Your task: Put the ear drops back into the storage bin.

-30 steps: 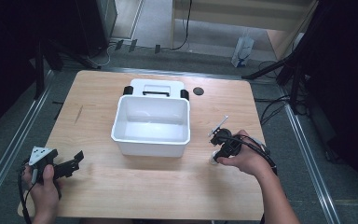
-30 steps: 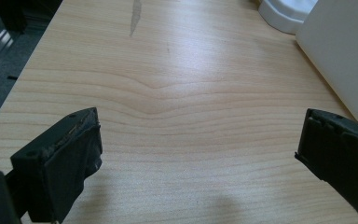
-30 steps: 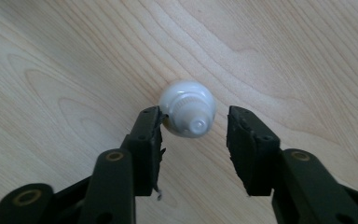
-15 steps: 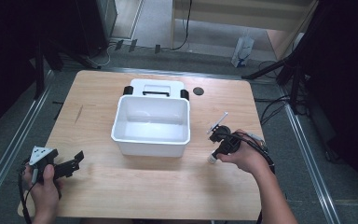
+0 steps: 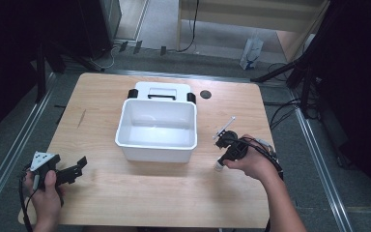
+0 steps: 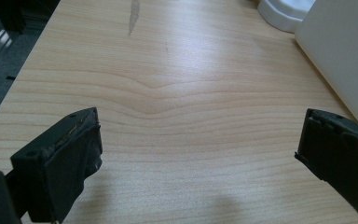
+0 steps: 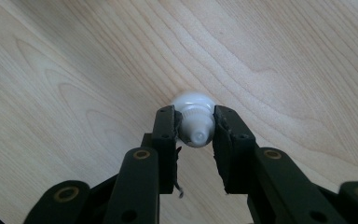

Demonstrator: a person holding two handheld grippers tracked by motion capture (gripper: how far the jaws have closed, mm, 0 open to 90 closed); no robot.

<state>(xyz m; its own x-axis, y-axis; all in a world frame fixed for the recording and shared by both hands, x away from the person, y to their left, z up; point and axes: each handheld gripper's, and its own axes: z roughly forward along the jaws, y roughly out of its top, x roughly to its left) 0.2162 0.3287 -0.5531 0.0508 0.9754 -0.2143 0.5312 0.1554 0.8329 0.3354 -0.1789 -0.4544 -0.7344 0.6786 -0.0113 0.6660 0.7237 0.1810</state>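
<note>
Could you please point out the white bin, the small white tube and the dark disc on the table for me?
white bin (image 5: 155,148), high view, on its near outer wall.
small white tube (image 7: 196,125), right gripper view, on its ribbed cap between the fingers.
dark disc (image 5: 205,94), high view, on its centre.

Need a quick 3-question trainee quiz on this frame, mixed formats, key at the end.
1. True or false: the right gripper is shut on the small white plastic cap-like piece.
2. The left gripper is: A) shut on a pen, B) open over bare wood, C) inside the tub.
3. Fill in: the white rectangular plastic tub sits on the light wooden table, and behind it, touching, lies a white ____ with black clips.

Key: 1 true; 2 B; 3 lid.
</note>
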